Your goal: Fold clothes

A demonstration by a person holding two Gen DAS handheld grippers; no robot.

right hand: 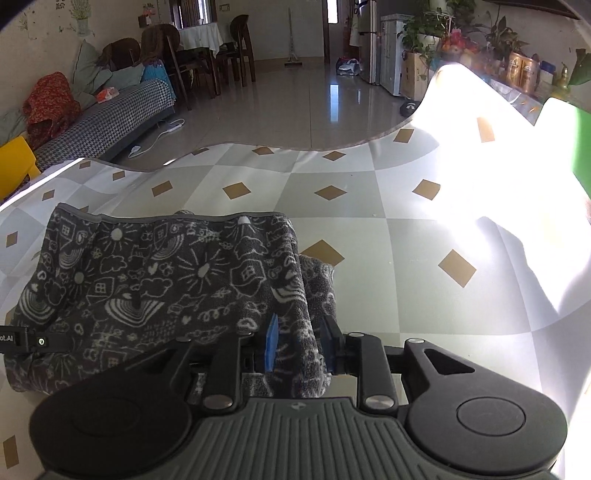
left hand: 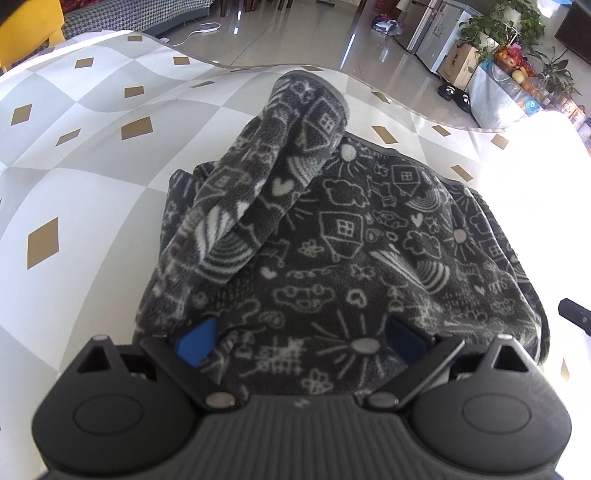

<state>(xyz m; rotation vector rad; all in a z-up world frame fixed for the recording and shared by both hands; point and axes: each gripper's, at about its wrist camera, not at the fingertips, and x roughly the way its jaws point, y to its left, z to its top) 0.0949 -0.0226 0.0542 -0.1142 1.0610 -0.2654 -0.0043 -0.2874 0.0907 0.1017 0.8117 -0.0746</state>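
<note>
A dark grey fleece garment (left hand: 351,236) printed with white doodles lies on the checked tablecloth (left hand: 74,155). One sleeve (left hand: 280,147) is laid diagonally across its left side. My left gripper (left hand: 301,343) hangs over the garment's near edge with its blue pads (left hand: 195,341) wide apart, so it is open and the fleece lies loose under it. In the right wrist view the garment (right hand: 147,273) lies folded to the left. Its thick right-hand fold runs between the fingers of my right gripper (right hand: 299,347), whose jaws stand a little apart without pinching it.
The table's wavy far edge (right hand: 258,146) drops to a shiny tiled floor. Strong sunlight washes out the right part of the cloth (right hand: 480,166). A sofa (right hand: 110,118), chairs and potted plants (left hand: 509,22) stand well beyond the table. Bare cloth lies right of the garment.
</note>
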